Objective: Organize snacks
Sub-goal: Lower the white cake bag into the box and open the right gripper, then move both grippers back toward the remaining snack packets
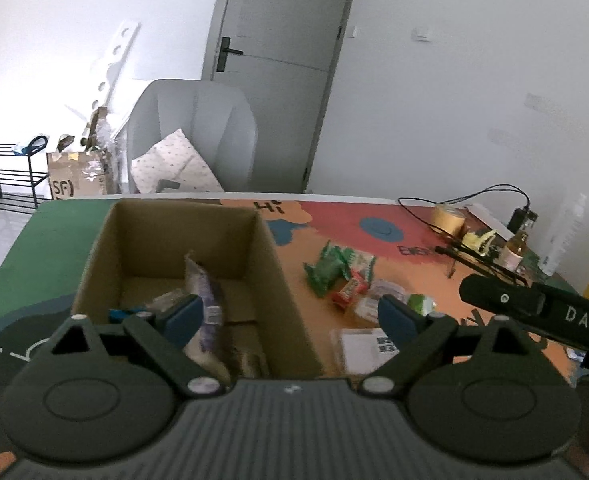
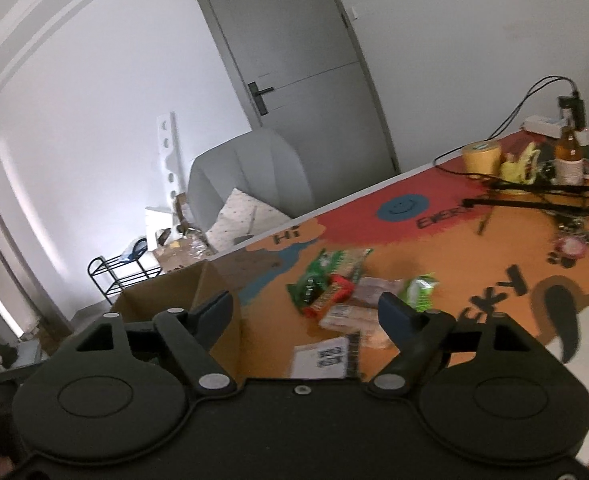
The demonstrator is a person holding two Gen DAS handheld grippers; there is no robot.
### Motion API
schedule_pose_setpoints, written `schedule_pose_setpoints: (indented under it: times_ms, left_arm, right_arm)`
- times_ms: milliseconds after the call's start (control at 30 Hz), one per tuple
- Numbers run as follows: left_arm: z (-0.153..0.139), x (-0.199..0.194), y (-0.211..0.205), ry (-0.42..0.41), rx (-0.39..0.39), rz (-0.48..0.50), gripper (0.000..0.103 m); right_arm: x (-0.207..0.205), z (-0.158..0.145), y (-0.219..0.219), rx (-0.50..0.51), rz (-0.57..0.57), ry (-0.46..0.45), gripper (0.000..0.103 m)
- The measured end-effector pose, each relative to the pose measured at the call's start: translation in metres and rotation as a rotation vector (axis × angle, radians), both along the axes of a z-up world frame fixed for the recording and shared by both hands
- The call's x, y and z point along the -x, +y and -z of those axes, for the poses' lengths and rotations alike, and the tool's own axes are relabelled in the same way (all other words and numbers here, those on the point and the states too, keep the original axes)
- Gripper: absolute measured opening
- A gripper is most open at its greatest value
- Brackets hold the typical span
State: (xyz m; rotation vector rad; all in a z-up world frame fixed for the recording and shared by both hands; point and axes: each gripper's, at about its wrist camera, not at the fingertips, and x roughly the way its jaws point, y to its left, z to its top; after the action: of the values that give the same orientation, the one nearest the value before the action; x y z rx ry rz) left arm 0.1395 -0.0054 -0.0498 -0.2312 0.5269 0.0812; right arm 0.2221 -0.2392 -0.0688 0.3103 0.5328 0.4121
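Two pairs of tongs hang over the painted counter (image 1: 374, 208), both spread wide and gripping nothing. Under the left tongs (image 1: 284, 316) sits the cardboard box (image 1: 290, 304), its open top straddled by the blue tips; a purple packet (image 1: 204, 304) leans upright inside it, just beside the left tip, with a blue wrapper (image 1: 120, 314) and other packets on the box floor. Right of the box, apart from it, lies the loose heap of snacks (image 1: 350, 276): green bags, a red bar (image 1: 348, 292), pale wrapped pieces, and a white card (image 1: 364, 350) nearest the tongs. The right tongs (image 2: 304, 312) hover ahead of that same heap (image 2: 350, 292), with the box's corner (image 2: 198, 280) by their left tip.

Only the left view looks down into the box; it also catches the other tool's black body at its right edge. Only the right view shows the counter's right side, with the brown bottle (image 2: 568, 156) near the tape roll (image 2: 480, 158) at the back.
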Motion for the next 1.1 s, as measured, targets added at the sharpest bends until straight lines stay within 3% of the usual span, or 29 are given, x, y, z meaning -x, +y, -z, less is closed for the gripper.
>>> schedule_pose_setpoints:
  times_ms: [200, 533, 900, 1100]
  left_arm:
    - [0.001, -0.001, -0.017, -0.001, 0.021, 0.029, 0.094]
    - [0.006, -0.005, -0.052, 0.009, 0.035, 0.108, 0.094]
    - [0.025, -0.017, -0.071, 0.046, 0.072, 0.116, 0.093]
    - [0.037, -0.024, -0.080, 0.070, 0.076, 0.120, 0.088]
  right_arm:
    - [0.005, 0.003, -0.021, 0.023, 0.018, 0.015, 0.084]
    - [0.010, 0.009, -0.054, 0.051, 0.064, 0.026, 0.098]
    - [0.002, 0.026, -0.078, 0.055, 0.082, 0.048, 0.098]
    - [-0.003, 0.039, -0.086, 0.035, 0.072, 0.061, 0.097]
